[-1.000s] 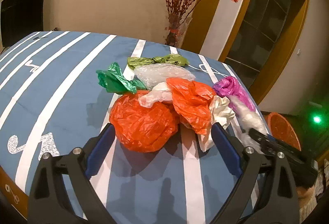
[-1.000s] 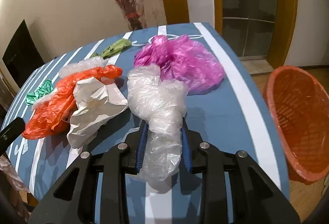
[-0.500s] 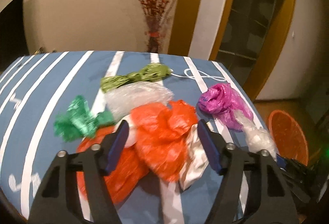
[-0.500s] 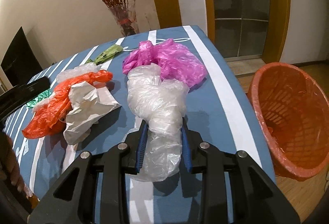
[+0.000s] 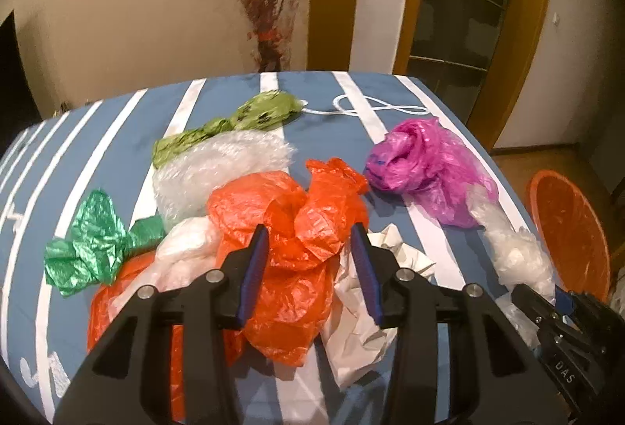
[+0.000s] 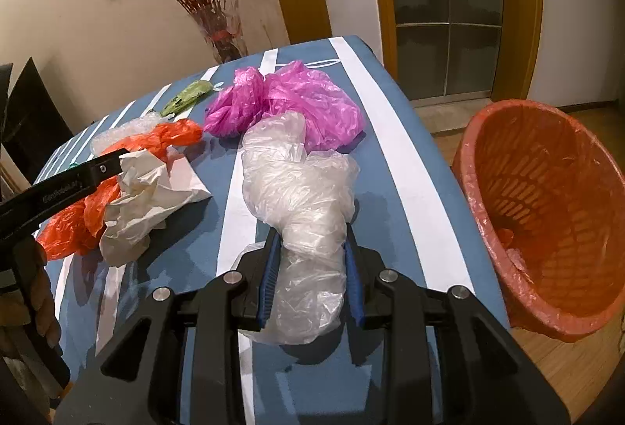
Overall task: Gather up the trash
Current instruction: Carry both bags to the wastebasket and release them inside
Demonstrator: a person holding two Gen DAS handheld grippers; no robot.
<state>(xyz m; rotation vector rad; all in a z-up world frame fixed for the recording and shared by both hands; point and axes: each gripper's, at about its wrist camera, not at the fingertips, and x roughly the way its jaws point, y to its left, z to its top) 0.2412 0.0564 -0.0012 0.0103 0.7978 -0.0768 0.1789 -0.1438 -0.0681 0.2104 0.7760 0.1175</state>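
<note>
Crumpled bags lie on a blue striped table (image 5: 97, 151). My left gripper (image 5: 310, 241) is partly closed around an orange bag (image 5: 297, 229), its pads at the bag's sides. My right gripper (image 6: 310, 253) is shut on a clear plastic bag (image 6: 300, 198), which also shows in the left wrist view (image 5: 515, 253). A magenta bag (image 6: 289, 104) lies just beyond it. An orange basket (image 6: 547, 214) lined with plastic stands on the floor to the right of the table.
A green foil bag (image 5: 93, 249), a light green bag (image 5: 234, 124), bubble wrap (image 5: 218, 167), white paper (image 5: 371, 292) and a second orange bag (image 5: 117, 311) lie on the table. A vase of red branches (image 5: 269, 34) stands behind it.
My left gripper moved forward over the pile and narrowed around the orange bag. My right gripper swung right with the clear bag, bringing the basket closer.
</note>
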